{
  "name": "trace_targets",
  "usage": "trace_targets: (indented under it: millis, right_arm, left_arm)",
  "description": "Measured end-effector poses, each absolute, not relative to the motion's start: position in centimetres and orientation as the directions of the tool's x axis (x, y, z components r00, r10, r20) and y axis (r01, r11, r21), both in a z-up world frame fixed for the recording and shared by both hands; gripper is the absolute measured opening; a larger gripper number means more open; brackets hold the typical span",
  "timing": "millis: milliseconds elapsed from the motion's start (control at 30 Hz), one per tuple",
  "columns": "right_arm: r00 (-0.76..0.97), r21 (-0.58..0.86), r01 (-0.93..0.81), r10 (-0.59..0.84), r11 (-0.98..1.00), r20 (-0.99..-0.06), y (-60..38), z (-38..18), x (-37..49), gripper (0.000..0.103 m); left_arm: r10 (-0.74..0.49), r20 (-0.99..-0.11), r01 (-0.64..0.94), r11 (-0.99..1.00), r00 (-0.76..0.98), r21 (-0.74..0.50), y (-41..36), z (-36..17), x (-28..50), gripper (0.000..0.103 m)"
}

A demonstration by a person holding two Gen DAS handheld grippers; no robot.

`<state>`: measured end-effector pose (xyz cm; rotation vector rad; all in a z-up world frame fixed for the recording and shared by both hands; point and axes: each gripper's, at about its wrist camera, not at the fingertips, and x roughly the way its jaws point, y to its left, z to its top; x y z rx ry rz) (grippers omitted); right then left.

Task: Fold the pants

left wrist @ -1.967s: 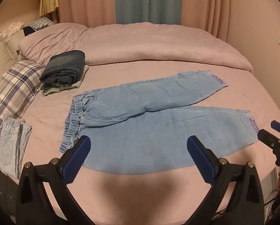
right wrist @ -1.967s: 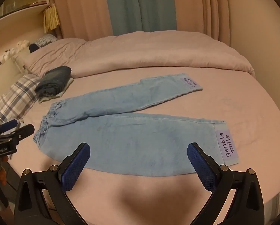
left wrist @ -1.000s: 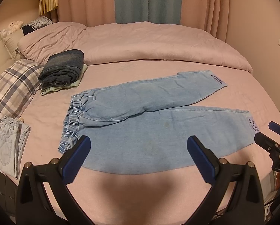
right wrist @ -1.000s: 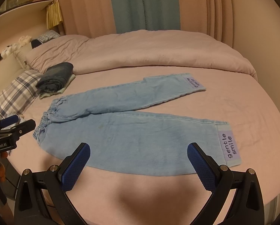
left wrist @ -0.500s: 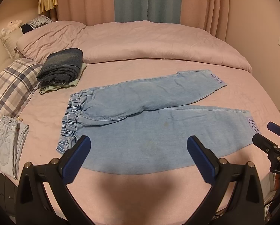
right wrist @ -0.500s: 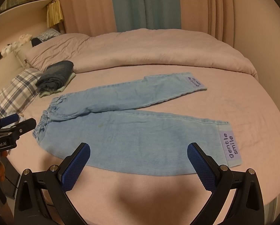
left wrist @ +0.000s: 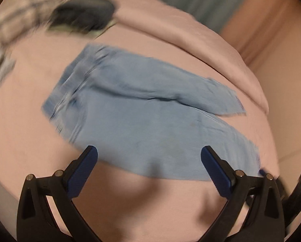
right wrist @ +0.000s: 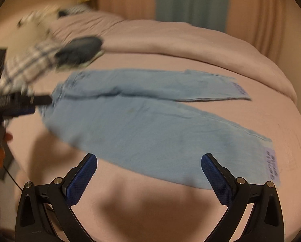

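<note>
Light-blue jeans [left wrist: 150, 109] lie flat on the pink bed [left wrist: 19, 133]. The left gripper [left wrist: 149, 152] and the right gripper [right wrist: 149, 160] hover spread wide over the jeans' near edge, holding nothing.

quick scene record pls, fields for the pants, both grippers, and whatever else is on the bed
pants: light blue jeans spread flat on the pink bed, legs apart, unfolded
waistband: at the left end, beside the left gripper
cuffs: at the right end, near cuff bears a lilac label
left gripper: open, holds nothing
right gripper: open, holds nothing, near the front edge of the jeans
other items: dark folded clothes, plaid pillow
image quality: both views motion-blurred
</note>
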<state>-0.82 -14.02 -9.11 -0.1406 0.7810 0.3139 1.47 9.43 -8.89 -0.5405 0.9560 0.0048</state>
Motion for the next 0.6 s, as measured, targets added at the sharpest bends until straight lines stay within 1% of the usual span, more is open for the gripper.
trace_targets:
  millis: [100,133,167,200,333,433,533,600]
  right_arm:
    - [0.66,-0.055,-0.396,0.243,0.917,-0.711,-11.2,-10.5,-1.0,0.103]
    - [0.662,-0.067,-0.414,0.249,0.908,-0.707,-10.5,-10.9,-1.2,0.103]
    - [0.662,-0.082,-0.433,0.255,0.897,-0.704,-9.6,-11.3,-1.4,0.103]
    - [0.664,-0.098,-0.455,0.264,0.885,-0.7,-8.7,-11.7,-1.6,0.103]
    - [0.664,-0.162,-0.534,0.293,0.83,-0.688,-5.3,-12.9,-2.3,0.103]
    - [0.649,-0.211,-0.595,0.309,0.776,-0.695,-2.7,-13.9,-2.2,0.103]
    - [0.638,-0.259,-0.638,0.31,0.725,-0.704,-0.4,-15.3,-2.2,0.103]
    - [0.643,-0.292,-0.654,0.31,0.698,-0.7,0.9,-15.4,-1.9,0.094]
  left_arm:
    - [-0.188,-0.84,-0.366,0.836,0.508,-0.408,11.9,-9.8,0.2,0.103]
    - [-0.19,-0.842,-0.393,0.818,0.506,-0.42,12.4,-10.1,0.1,0.103]
    - [-0.215,-0.792,-0.369,0.795,0.571,-0.482,13.2,-10.9,0.7,0.103]
    - [-0.233,-0.77,-0.371,0.77,0.594,-0.519,13.9,-11.6,0.9,0.103]
    - [-0.254,-0.748,-0.396,0.72,0.614,-0.57,15.3,-13.7,1.6,0.102]
    - [-0.258,-0.743,-0.408,0.702,0.618,-0.583,15.5,-15.0,2.2,0.102]
    - [-0.218,-0.738,-0.391,0.735,0.638,-0.555,14.9,-14.4,3.2,0.102]
    - [-0.198,-0.74,-0.387,0.75,0.643,-0.536,14.8,-14.6,4.0,0.1]
